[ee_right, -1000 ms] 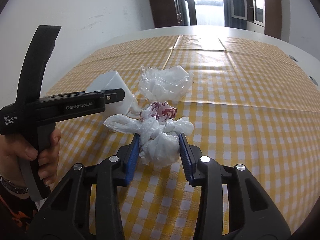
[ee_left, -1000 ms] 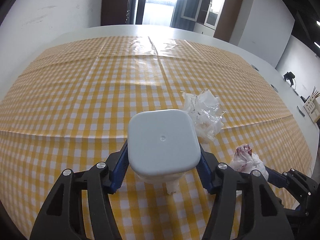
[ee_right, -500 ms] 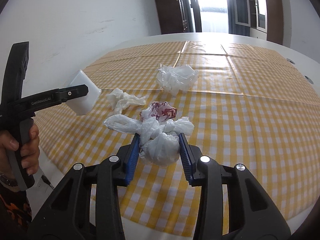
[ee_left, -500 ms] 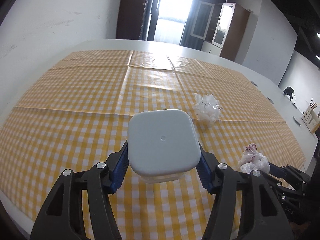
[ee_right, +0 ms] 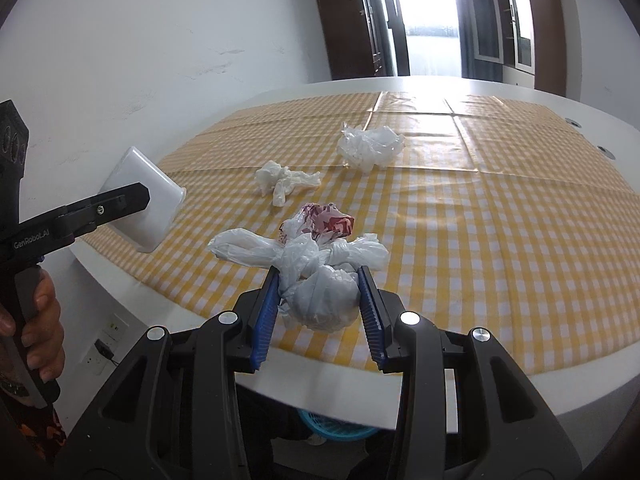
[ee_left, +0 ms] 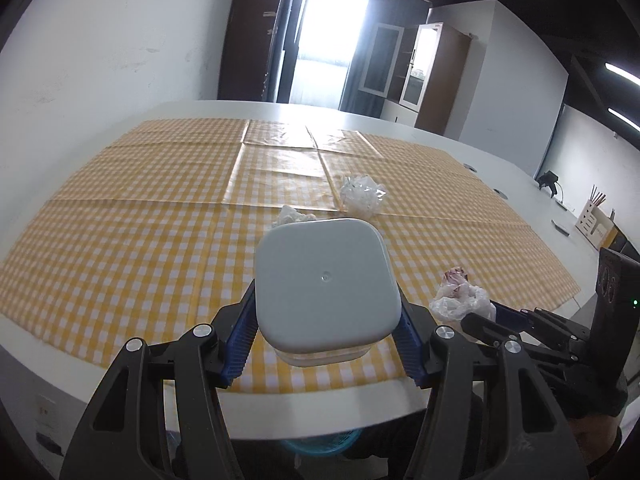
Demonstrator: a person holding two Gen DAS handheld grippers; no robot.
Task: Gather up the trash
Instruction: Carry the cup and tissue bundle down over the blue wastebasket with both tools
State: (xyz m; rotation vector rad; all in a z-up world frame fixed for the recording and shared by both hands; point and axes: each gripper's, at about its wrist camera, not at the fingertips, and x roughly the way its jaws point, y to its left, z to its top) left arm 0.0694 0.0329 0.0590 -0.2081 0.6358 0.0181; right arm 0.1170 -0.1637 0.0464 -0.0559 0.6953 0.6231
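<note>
The left hand-held gripper [ee_left: 326, 344] is clenched on a white lidded plastic container [ee_left: 326, 280], its blue pads pressing the two side walls just under the lid. The hold is low on the sides, probably so that the lid stays on and the box stays level while it is carried. In the right wrist view the container [ee_right: 146, 200] hangs clear of the desk [ee_right: 192, 312], out past its near edge.

The right hand-held gripper [ee_right: 318, 314] is grasping a knotted white plastic trash bag [ee_right: 320, 296] with red printed wrapping showing at its top. The pads squeeze the full belly of the bag, not the loose tied ears, which likely gives a firmer grip than thin film would. It is held in the air over the near edge of the yellow checked tablecloth [ee_right: 480, 220].

Two pieces of trash lie on the cloth, well apart from both grippers: a crumpled white tissue [ee_right: 284, 182] and, further back, a crumpled clear plastic bag [ee_right: 370, 146].

Below the desk edge a blue basket [ee_right: 332, 426] shows partly between the fingers. Both loads being held out at this edge suggests that it is the bin they are meant for, though little of it is visible.
</note>
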